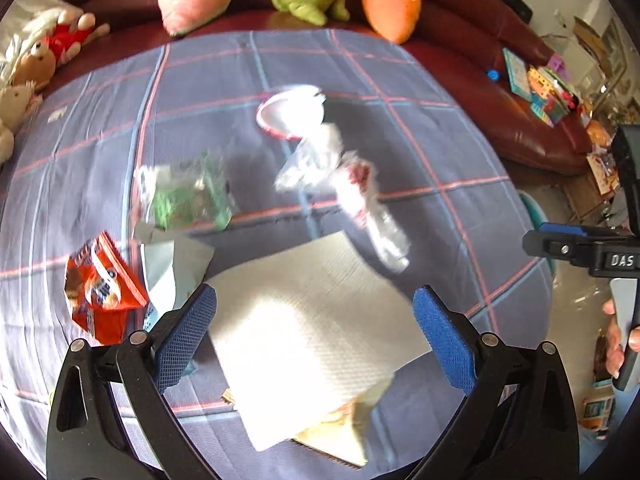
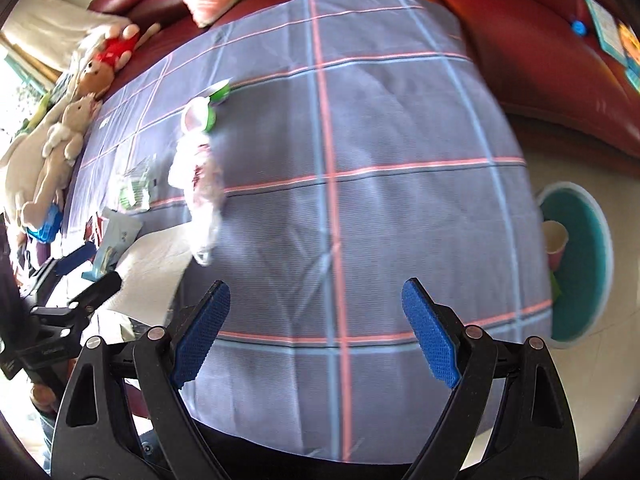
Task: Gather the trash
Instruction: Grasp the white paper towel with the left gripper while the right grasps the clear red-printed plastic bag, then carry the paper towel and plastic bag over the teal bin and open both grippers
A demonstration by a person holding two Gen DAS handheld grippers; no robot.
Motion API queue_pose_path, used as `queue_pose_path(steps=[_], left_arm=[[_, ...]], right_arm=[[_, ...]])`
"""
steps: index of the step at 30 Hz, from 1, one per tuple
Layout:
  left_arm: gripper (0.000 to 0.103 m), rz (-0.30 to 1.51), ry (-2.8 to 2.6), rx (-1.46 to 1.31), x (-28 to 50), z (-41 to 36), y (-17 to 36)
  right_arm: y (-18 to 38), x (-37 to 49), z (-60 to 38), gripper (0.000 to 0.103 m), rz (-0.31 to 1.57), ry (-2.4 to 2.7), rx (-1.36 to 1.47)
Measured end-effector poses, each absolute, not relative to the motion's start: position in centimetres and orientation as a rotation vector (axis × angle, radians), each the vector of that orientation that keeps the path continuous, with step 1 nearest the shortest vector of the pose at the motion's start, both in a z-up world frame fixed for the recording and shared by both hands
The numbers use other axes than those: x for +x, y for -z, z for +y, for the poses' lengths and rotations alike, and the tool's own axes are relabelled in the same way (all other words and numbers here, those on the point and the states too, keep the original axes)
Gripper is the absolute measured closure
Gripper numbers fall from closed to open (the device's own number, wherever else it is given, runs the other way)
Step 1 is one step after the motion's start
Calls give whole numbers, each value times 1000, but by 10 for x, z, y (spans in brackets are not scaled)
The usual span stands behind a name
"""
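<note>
Trash lies scattered on a table under a blue-grey plaid cloth. My left gripper is open, hovering over a white paper towel that covers a yellowish card. Beyond it lie an orange snack wrapper, a pale blue paper, a green clear wrapper, a crumpled clear plastic bag and a red-rimmed white lid. My right gripper is open with nothing between its pads, above bare cloth. The plastic bag and paper towel sit to its left.
A teal bin holding a paper cup stands on the floor right of the table. A dark red sofa with plush toys wraps the far side. A hand shows at the right edge.
</note>
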State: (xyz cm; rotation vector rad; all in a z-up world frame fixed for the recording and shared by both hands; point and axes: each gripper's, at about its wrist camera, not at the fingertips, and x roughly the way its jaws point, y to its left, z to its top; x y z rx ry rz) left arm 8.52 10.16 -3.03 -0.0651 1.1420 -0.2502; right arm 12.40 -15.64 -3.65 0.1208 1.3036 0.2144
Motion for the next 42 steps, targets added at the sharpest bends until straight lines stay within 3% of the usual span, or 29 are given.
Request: queue_pose_path(steps=[6,10,13,15,16,29,37,40,42], left_arm=[[5,1168,298,-62,86,102,52],[35,1174,315,-75,90,100,61],[72,1181,321,-77,95,97,67],[90,1171,326,-73,96,96,67],[94,1163,330,-71,96,96,65],[97,1007,262,-202,125,149,11],[97,1007,223,-236,138,170,8],[97,1014,217,-236,140,172,10],[97,1021,212,-241,142,171,13]], right_arm=[[45,122,-143,19,1333,-216,116],[50,124,-139,19,1349,-212,105],[52,129,-135,19,1357,-214,98],[55,133,-132,19,1363,-214,93],[56,135,-130,19,1367,-215,91],[71,192,-72,19,1377,-281,16],[89,224,-27,20,1341,-369,-19],[97,229,-20,33,1344,-388,-11],[103,229,-18,58,1352,-406,-11]])
